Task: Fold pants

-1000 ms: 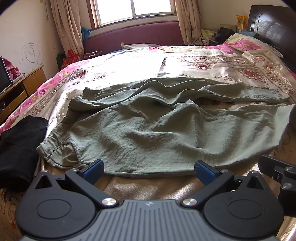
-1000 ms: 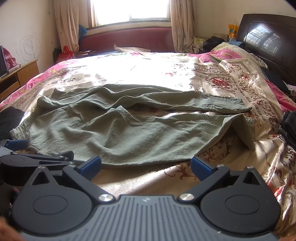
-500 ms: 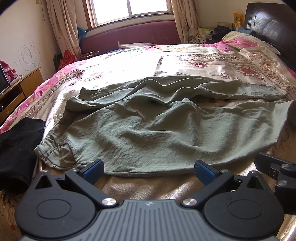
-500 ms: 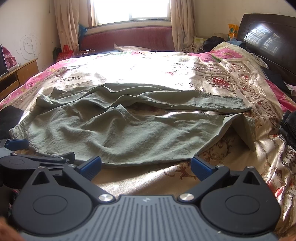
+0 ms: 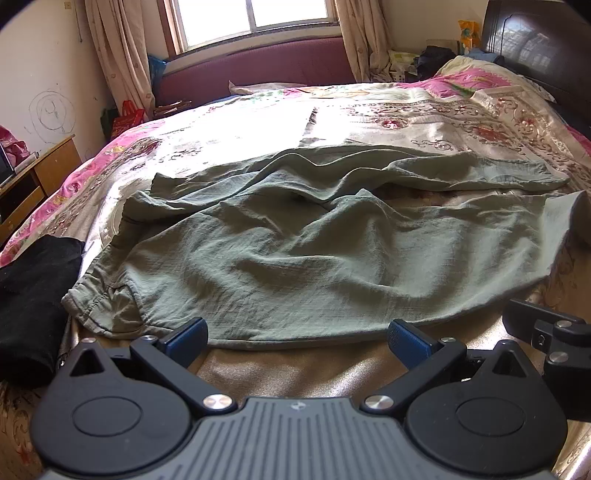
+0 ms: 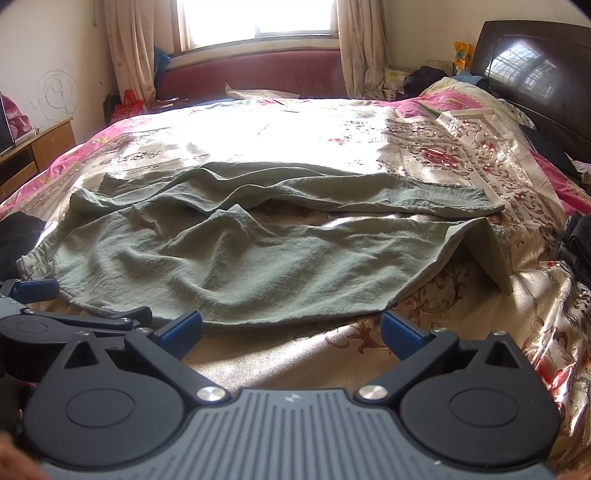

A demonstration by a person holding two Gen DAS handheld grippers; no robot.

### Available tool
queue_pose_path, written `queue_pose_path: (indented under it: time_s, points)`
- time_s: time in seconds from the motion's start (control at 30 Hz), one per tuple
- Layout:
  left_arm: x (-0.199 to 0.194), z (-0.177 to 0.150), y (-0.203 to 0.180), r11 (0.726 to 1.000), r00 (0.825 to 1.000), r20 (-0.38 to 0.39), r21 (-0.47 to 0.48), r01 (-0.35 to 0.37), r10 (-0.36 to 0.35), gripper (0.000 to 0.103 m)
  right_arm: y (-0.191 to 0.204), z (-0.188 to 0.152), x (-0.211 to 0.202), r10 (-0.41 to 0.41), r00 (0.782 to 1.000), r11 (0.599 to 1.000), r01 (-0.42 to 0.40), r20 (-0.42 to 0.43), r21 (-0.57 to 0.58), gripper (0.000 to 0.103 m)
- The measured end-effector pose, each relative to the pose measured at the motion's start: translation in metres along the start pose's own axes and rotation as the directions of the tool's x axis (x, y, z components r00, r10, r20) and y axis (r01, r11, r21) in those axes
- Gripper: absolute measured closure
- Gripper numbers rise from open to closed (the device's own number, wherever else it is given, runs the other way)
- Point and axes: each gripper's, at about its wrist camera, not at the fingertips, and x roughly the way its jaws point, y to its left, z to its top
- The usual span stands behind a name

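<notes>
We hold the left hand-held gripper [image 5: 297, 338] and right hand-held gripper [image 6: 291, 328] wide, empty, near the green pants [image 5: 314, 251] rumpled across the bed [image 6: 461, 147]; folds hide their far leg.

Floral satin bedspread [image 5: 424, 122], cream and pink, covering the bed. Black garment [image 5: 33, 295] on the bedspread's near left edge. Dark wooden headboard [image 6: 535, 70] at its right. Maroon padded bench [image 5: 258, 70] beyond its far side, under the window [image 5: 255, 14]. Wooden cabinet [image 5: 40, 173] left of the bedspread.
</notes>
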Motion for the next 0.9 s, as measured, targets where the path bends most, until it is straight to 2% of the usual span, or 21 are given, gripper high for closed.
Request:
queue_pose_path:
  time_s: [0.57,0.9]
  points:
    - [0.005,0.001,-0.011,0.999,1.0,-0.004,0.03,0.017,-0.016,0.0,-0.01,0.001,0.004,-0.002,1.0,1.0,0.002,-0.004,0.024,0.001]
    - [0.011,0.008,-0.038,0.993,0.998,-0.003,0.102,0.056,-0.056,0.0,-0.037,0.004,0.007,-0.029,1.0,0.996,0.029,-0.004,0.085,0.001]
